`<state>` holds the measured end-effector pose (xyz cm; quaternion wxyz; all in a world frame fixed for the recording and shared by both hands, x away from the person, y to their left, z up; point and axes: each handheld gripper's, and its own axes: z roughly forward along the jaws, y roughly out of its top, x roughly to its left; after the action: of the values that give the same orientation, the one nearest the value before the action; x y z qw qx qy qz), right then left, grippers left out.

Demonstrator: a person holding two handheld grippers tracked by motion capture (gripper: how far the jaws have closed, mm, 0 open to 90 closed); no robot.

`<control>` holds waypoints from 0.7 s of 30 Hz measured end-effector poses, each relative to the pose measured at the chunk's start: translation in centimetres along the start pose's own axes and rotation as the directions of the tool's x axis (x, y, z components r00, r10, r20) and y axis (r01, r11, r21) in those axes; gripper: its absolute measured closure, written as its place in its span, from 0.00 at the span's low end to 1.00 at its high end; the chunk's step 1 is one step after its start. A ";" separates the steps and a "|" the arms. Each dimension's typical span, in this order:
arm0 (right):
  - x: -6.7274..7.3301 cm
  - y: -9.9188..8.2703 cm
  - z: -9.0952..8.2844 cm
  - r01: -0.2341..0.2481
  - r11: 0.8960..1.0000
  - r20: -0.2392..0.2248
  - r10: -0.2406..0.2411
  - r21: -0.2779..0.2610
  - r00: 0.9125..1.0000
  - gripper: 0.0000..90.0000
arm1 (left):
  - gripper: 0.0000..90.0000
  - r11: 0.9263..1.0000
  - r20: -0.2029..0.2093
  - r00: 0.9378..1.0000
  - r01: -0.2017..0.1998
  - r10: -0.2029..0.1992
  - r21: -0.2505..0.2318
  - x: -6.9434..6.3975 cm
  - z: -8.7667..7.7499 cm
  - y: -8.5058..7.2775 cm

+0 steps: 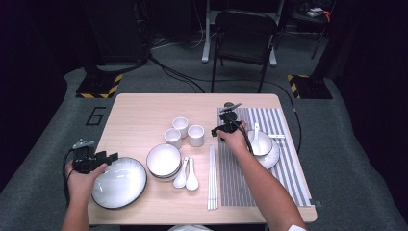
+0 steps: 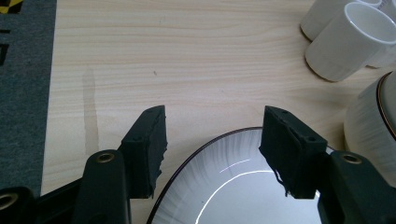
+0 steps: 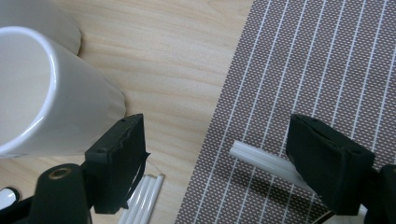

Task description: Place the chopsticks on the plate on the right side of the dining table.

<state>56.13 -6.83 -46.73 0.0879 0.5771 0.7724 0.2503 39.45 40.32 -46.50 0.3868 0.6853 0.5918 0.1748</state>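
Wooden table (image 1: 134, 110) holds the tableware. Left gripper (image 2: 212, 140) is spread, empty, above the far rim of the grey plate (image 2: 243, 186). Right gripper (image 3: 215, 158), also spread and empty, hovers over the striped placemat (image 3: 327, 60); the white cup (image 3: 42, 93) stands just beside its left jaw.

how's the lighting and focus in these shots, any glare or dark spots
High view: the table is brightly lit while the room around it falls to near black. Left gripper view: sharp, with thin curved glare streaks on the glossy plate. Right gripper view: the near cup is slightly soft and throws a soft shadow on the wood; the striped mat stays crisp.
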 end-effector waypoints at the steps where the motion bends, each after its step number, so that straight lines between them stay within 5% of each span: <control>1: 0.0 0.0 0.0 0.002 1.000 0.000 -0.002 0.000 1.000 0.22 | 0.45 1.000 -0.001 1.000 -0.001 0.001 0.001 0.0 0.0 0.0; 21: -0.3 -0.2 -1.2 0.021 0.999 -0.025 -0.021 -0.033 0.999 0.22 | 0.46 1.000 -0.001 1.000 0.004 -0.004 -0.011 0.0 0.0 0.0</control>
<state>55.53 -7.47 -45.80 0.0901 0.5642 0.7753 0.2693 39.40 40.35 -46.50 0.3905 0.6818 0.5925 0.1778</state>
